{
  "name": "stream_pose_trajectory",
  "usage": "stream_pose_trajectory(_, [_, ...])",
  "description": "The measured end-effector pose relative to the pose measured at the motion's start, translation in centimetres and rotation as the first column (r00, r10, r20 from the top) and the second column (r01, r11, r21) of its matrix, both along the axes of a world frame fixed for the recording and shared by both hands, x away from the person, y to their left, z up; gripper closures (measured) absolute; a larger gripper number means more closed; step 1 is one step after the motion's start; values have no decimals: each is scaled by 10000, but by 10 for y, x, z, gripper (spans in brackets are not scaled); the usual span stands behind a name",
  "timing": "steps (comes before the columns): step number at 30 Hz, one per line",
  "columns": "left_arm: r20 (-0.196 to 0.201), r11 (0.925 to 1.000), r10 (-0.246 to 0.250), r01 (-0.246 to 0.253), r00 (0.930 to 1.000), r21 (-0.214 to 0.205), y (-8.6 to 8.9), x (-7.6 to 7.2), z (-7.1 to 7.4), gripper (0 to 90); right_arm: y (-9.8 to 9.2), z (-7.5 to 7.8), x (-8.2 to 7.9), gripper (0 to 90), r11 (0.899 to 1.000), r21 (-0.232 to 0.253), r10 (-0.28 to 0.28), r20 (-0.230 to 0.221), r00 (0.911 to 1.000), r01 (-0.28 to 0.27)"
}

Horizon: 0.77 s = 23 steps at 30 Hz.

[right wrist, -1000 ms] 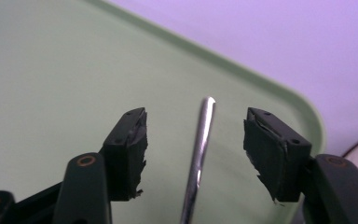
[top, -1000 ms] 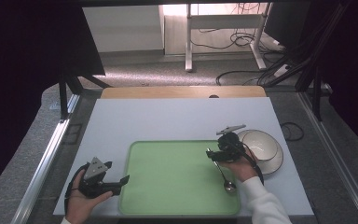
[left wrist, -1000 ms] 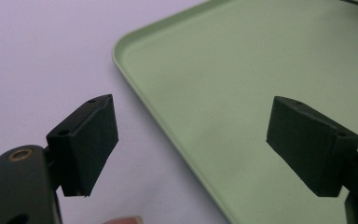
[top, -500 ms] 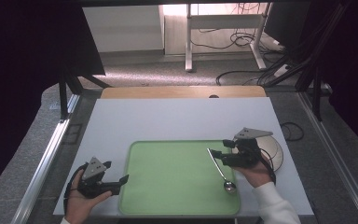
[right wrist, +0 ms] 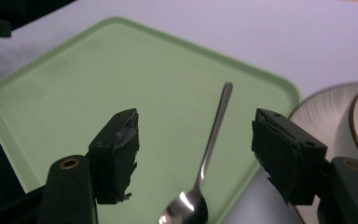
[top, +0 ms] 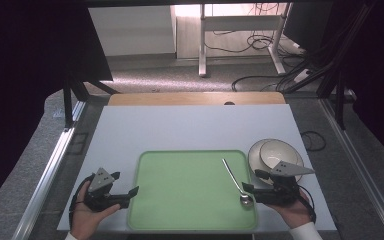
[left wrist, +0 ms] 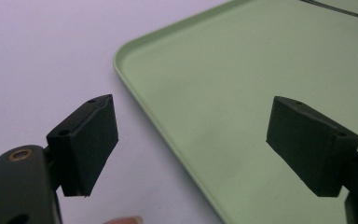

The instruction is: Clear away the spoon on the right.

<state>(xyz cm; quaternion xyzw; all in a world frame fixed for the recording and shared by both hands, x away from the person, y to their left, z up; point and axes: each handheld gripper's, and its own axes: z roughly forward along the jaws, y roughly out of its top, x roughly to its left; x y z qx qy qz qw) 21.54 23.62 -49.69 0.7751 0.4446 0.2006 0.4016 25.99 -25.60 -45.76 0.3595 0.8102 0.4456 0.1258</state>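
A steel spoon (top: 235, 182) lies on the right side of a green tray (top: 180, 200), its bowl end toward the near edge. My right gripper (top: 251, 181) sits at the tray's right rim, open, and its jaws have just been opening. In the right gripper view the spoon (right wrist: 212, 135) lies on the tray (right wrist: 98, 93) between the spread pads (right wrist: 121, 154), and neither pad touches it. My left gripper (top: 126, 184) rests at the tray's left rim, open. In the left gripper view the left gripper (left wrist: 191, 135) has nothing between its jaws above the tray's corner (left wrist: 223, 93).
A white bowl (top: 276, 152) stands on a ribbed plate (top: 256, 156) just right of the tray, behind my right gripper; the plate (right wrist: 326, 107) also appears in the right gripper view. The white table (top: 190, 127) extends beyond the tray to a wooden strip (top: 195, 98).
My right gripper has drawn back from above the spoon, going right and toward the near edge, and uncovered the bowl. The spoon stays on the tray. The left gripper has not moved.
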Motion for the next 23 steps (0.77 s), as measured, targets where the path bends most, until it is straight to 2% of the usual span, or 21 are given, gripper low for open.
stream_pose_trajectory(3, [-7, 10000, -4, 4, 10000, 10, 0, 0, 0, 161, -4, -5, -1, 320, 9999, -140, -54, -100, 9999, 52])
stream_pose_trajectory(12, [25, 10000, 4, -4, 10000, 22, 0, 1, 0, 161, 0, -4, -3, 319, 9996, -270, 17, 47, 10000, -16])
stream_pose_trajectory(23, [65, 10000, 10, -10, 10000, 20, 0, 2, 0, 161, 0, -3, -3, 319, 9998, -200, -41, 143, 9999, 44])
